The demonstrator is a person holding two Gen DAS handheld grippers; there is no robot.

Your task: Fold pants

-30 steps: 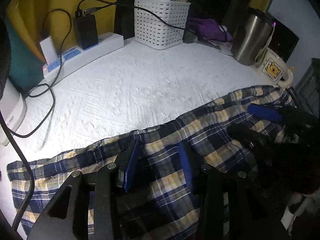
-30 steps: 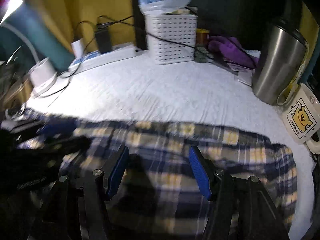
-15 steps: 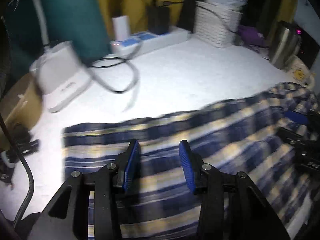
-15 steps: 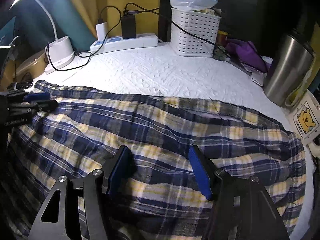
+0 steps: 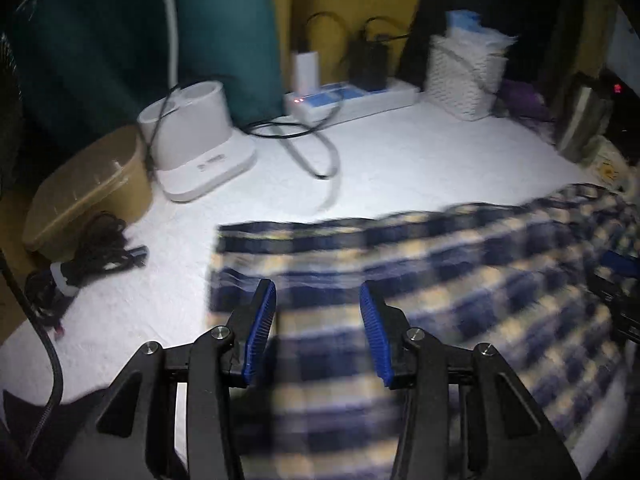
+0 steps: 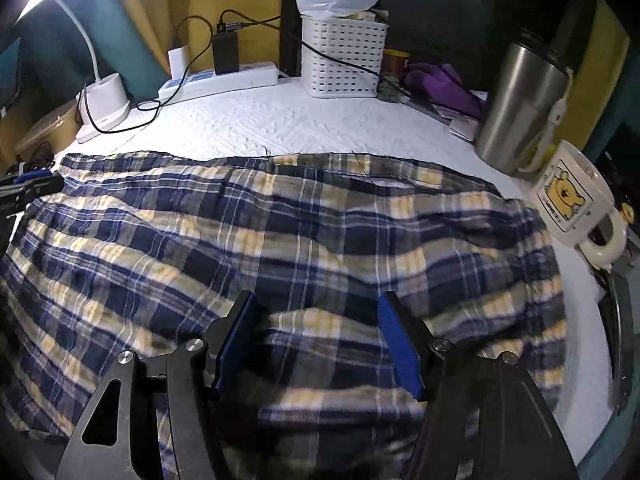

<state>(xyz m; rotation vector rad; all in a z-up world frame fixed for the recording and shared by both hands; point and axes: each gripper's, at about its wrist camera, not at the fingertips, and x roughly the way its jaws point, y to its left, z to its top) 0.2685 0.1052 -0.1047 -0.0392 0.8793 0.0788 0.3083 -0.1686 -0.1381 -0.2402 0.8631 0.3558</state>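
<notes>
Okay, left wrist view first: blurry frame. The left gripper (image 5: 318, 316) hangs over the left end of the plaid pants (image 5: 460, 280), jaws apart, blue pads with a clear gap, nothing pinched between them. The pants lie spread on the white table cover (image 5: 400, 168), and their short left edge sits just ahead of the fingertips. Behind that: a white lamp base (image 5: 200, 144) with a black cable (image 5: 308, 148) looping across the cover, a tan lidded box (image 5: 88, 184) at the left edge, a bundle of black cord (image 5: 96, 256) beside it, a white power strip (image 5: 352, 98) with plugs, and a white basket (image 5: 464, 74) further right. The right gripper's blue pad shows at the far right edge (image 5: 620, 264), over the cloth.

Right wrist view, sharper: the right gripper (image 6: 316, 332) is over the pants (image 6: 280, 220) near the front edge, jaws wide apart, cloth below and between the pads but not squeezed. The pants run flat across the cover (image 6: 280, 120) from left to right, the far edge roughly straight. The left gripper (image 6: 28, 188) shows at the far left end of the cloth. Around it: a steel tumbler (image 6: 524, 104) and a bear mug (image 6: 572, 196) at right, just off the cloth's right end, the basket (image 6: 344, 60), a purple cloth (image 6: 444, 88), the power strip (image 6: 220, 78), the lamp base (image 6: 104, 104).
</notes>
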